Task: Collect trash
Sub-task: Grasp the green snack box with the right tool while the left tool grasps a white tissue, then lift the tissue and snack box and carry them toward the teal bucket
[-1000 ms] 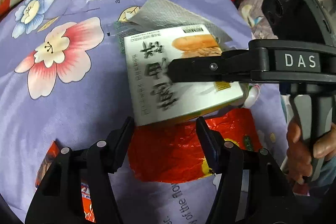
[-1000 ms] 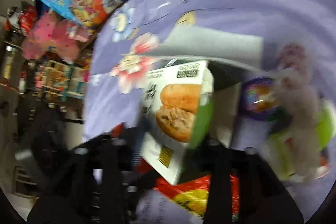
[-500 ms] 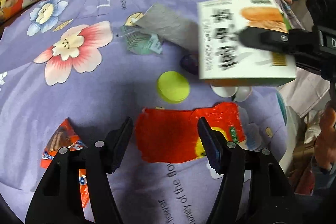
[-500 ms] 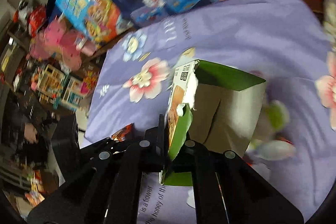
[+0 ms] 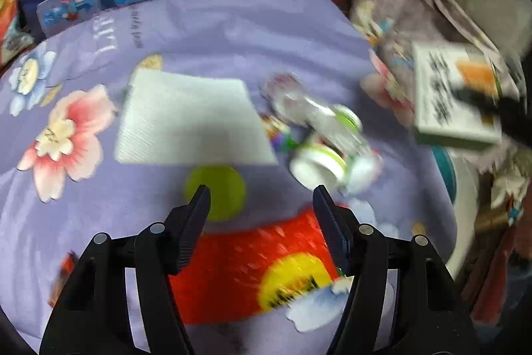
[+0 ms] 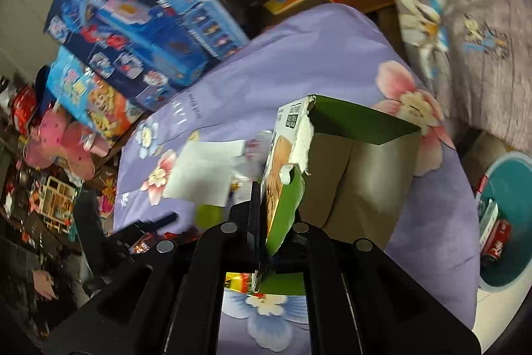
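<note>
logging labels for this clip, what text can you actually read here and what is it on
"LIFE": only partly legible, white letters on the purple cloth.
Smaller line beside it on the cloth: too blurred to read.
Box held in the right gripper: black characters and two code squares, too blurred to read.
Toy boxes behind: print too small to read.
Red wrapper under the open left gripper: dark marks on a yellow disc, blurred.
Red can in the bin: white marks, unreadable.

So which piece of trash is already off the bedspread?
The food box, clamped in the right hand-held gripper. The red wrapper, green lid and white sheet lie flat.
</note>
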The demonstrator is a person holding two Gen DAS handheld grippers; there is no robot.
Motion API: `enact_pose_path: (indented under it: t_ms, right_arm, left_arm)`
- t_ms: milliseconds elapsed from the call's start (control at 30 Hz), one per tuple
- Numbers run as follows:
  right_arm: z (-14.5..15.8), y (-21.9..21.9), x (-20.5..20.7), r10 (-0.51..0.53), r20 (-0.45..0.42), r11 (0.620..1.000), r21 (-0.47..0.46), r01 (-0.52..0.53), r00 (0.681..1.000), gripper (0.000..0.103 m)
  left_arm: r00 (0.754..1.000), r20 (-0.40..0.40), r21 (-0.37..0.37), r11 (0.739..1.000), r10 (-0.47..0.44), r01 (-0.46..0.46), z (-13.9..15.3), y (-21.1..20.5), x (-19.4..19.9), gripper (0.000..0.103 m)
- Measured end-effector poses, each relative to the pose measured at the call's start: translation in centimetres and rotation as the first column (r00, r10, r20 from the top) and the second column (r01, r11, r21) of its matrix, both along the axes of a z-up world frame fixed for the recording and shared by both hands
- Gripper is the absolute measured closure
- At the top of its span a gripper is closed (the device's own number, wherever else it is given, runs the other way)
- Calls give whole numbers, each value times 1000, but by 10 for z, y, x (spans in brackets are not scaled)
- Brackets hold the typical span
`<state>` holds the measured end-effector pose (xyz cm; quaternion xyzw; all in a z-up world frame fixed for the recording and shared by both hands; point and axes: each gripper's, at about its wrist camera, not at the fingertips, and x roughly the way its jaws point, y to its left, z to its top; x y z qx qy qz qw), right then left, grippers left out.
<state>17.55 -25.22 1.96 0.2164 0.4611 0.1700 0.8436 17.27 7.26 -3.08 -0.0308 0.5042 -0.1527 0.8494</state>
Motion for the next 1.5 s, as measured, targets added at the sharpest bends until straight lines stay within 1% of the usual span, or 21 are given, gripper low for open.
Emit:
enact_pose_path:
  t_ms: [67, 133, 200, 300, 367, 433, 467, 500, 533, 567, 600, 667, 700, 733, 833, 933, 1033, 1133, 1233, 1333, 1500]
  right_arm:
    - [-8, -6, 5, -11, -15, 1000, 4, 12, 1000, 99]
    - [-12, -6, 12, -10, -23, 1000, 13, 11, 1000, 99]
    - [-15, -4, 21, -3, -22, 1000, 12, 3, 1000, 99]
    - [-19, 1, 33, 4, -24, 1000, 3, -4, 1000, 99]
    - [-24, 4, 44, 5, -31, 1000, -4, -5, 1000, 99]
    - [-31, 6, 56, 5, -45, 1000, -5, -5, 999, 99]
    - [-33, 6, 59, 6, -50, 1000, -2, -6, 999, 99]
    - [-37, 7, 63, 8, -55, 1000, -2, -9, 998, 99]
    - [-39, 8, 64, 11, -58, 1000, -3, -11, 998, 99]
    - [-43, 9, 67, 13, -65, 1000, -5, -13, 998, 98]
    - [-46, 10, 69, 14, -71, 1000, -3, -15, 997, 98]
    - [-54, 10, 73, 14, -85, 1000, 4, -13, 996, 98]
    - [-55, 9, 73, 9, -86, 1000, 6, -9, 996, 98]
    - [-57, 9, 73, 6, -88, 1000, 9, -5, 996, 98]
    - [-58, 6, 72, -1, -91, 1000, 18, 3, 996, 98]
    - [-55, 1, 67, -8, -80, 1000, 26, 10, 997, 98]
    - [-50, -5, 61, -17, -69, 999, 39, 20, 997, 98]
    - [-42, -13, 53, -27, -51, 997, 75, 31, 998, 98]
    - [-33, -23, 41, -40, -23, 994, 100, 42, 999, 98]
    - [-22, -40, 24, -68, 4, 991, 112, 67, 998, 98]
    - [-12, -80, -6, -133, 30, 983, 129, 128, 991, 98]
  left_arm:
    - [999, -2, 1, 999, 53, -53, 3, 12, 17, 35]
    - [996, 12, 25, 996, 90, -90, 5, 21, 32, 30]
    - [993, 10, 54, 992, 114, -114, 1, 25, 52, 19]
    - [994, -17, 85, 991, 104, -102, -11, 21, 76, 19]
    - [994, -50, 88, 992, 96, -91, -23, 15, 89, 19]
    - [993, -68, 112, 990, 95, -87, -35, 9, 98, 19]
    - [993, -78, 111, 990, 93, -84, -41, 7, 101, 19]
    - [992, -85, 98, 992, 89, -81, -45, 5, 102, 22]
    - [993, -88, 92, 993, 82, -73, -47, 4, 102, 39]
    - [994, -92, 95, 994, 64, -55, -50, 0, 101, 49]
    - [994, -99, 114, 993, 49, -38, -54, -4, 100, 64]
    - [997, -66, 167, 986, 34, -23, -54, -13, 93, 83]
    - [997, -67, 156, 988, 23, -13, -54, -15, 91, 96]
    - [997, -69, 143, 990, 15, -5, -53, -16, 89, 98]
    - [998, -50, 141, 990, 27, -20, -45, -16, 82, 100]
    - [999, -18, 103, 994, 50, -48, -24, -4, 67, 100]
    - [997, 25, 61, 996, 67, -69, 6, 7, 48, 100]
    - [997, 49, 21, 998, 62, -63, 28, 7, 32, 100]
    - [997, 71, 11, 1000, 20, -21, 43, -11, 19, 100]
    - [995, 88, -18, 998, -55, 57, 55, -48, 5, 100]
    - [979, 80, -73, 978, -188, 194, 59, -113, -9, 100]
